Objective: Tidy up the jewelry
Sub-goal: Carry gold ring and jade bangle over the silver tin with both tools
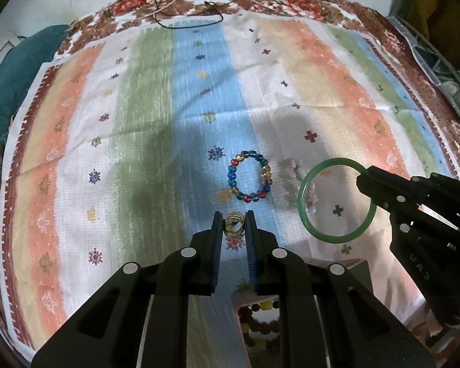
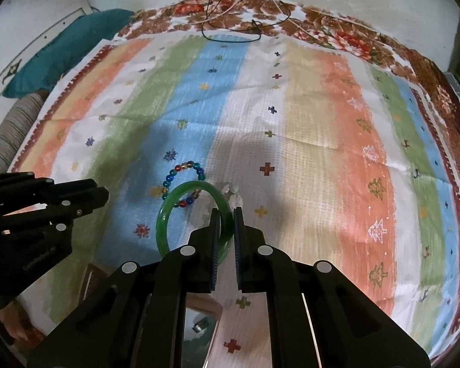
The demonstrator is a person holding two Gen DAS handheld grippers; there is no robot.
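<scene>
Tools both clamped: left tool (image 1: 235,218) on coiled gold wire ring (image 1: 234,226), right tool (image 2: 226,214) on smooth green bangle (image 2: 168,214).

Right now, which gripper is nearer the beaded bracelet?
Left. The left gripper, holding a small gold ring, sits just short of the beaded bracelet. The right gripper holds the green bangle farther off to its right.

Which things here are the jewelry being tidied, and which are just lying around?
Part of the job:
- green bangle, held by the right gripper
- gold wire rings, held by the left gripper
- colorful bead bracelet
- pale bead bracelet
- box with beads

Just lying about:
- striped cloth
- black cord
- teal cushion
</scene>
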